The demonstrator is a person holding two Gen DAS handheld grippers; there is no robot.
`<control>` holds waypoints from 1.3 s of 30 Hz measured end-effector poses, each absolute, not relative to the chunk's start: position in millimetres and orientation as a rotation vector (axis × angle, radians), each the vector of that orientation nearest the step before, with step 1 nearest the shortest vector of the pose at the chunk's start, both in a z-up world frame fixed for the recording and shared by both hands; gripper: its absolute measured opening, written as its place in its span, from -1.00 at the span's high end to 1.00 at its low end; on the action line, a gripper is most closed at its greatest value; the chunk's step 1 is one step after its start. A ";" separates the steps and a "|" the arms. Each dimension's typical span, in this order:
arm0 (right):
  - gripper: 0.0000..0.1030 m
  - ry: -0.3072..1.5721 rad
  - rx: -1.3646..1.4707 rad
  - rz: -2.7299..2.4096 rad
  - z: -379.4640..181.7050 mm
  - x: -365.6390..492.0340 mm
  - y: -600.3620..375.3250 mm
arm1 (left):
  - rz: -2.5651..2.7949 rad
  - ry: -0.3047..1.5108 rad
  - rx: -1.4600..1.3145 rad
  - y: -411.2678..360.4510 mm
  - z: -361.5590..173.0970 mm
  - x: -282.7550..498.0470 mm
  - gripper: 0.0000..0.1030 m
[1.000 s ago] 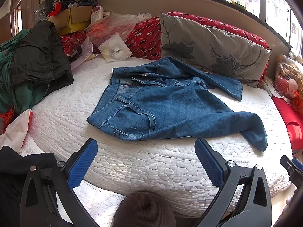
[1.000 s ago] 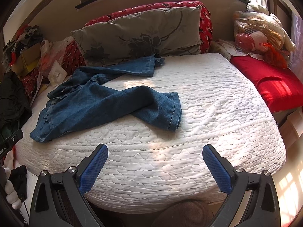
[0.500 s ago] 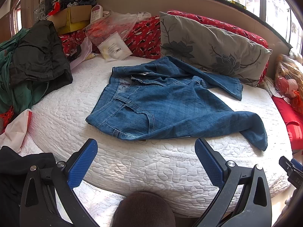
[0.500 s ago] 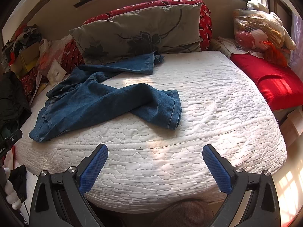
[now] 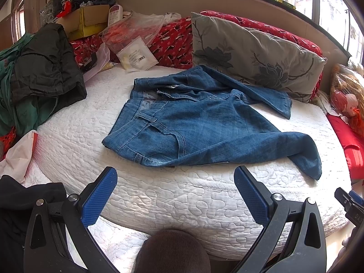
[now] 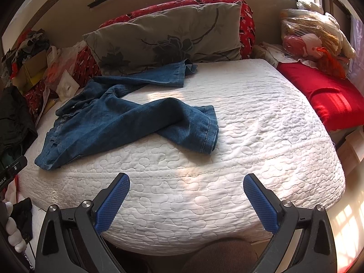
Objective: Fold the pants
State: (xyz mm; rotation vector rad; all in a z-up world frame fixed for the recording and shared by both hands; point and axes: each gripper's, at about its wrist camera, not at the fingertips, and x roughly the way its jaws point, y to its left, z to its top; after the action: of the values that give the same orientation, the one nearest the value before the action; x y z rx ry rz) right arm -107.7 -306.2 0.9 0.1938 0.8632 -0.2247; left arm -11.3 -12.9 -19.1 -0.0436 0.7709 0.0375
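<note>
White quilted mattress (image 6: 261, 122) bears rumpled jeans (image 5: 204, 127) and grey pillow (image 6: 163, 36)

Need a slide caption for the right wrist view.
Open right gripper faces unfolded jeans sprawled on a white quilted mattress, legs apart.

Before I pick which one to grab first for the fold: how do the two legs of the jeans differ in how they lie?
The near leg bends across the white mattress toward its front edge; the far leg runs back to the grey pillow. The near leg's cuff lies on open mattress; the far leg's cuff rests at the pillow's base. Both are blue denim, rumpled, and untouched by either claw.
</note>
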 end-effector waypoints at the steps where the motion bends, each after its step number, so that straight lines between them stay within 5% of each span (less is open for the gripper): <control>1: -0.96 0.864 0.194 -0.225 0.7 -107.6 -306.3 | 0.038 0.772 -0.042 -13.1 -19.2 -10.9 -1.00; 14: -0.96 0.883 0.206 -0.228 -3.6 -100.9 -312.6 | 0.045 0.802 -0.032 -16.9 -25.5 -1.1 -1.00; 29: -0.96 1.045 0.398 -0.280 -44.5 -26.0 -399.7 | 0.134 1.117 0.004 31.3 -58.3 89.8 -1.00; 39: -0.96 1.110 0.569 -0.253 -70.4 12.8 -428.4 | 0.167 1.347 -0.440 148.8 -89.7 190.1 -1.00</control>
State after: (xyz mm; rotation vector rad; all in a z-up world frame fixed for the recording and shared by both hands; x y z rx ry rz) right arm 12.8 -428.4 -70.4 0.5690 1.1096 -0.2526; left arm 190.1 148.8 -89.7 -0.4401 1.3474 0.1668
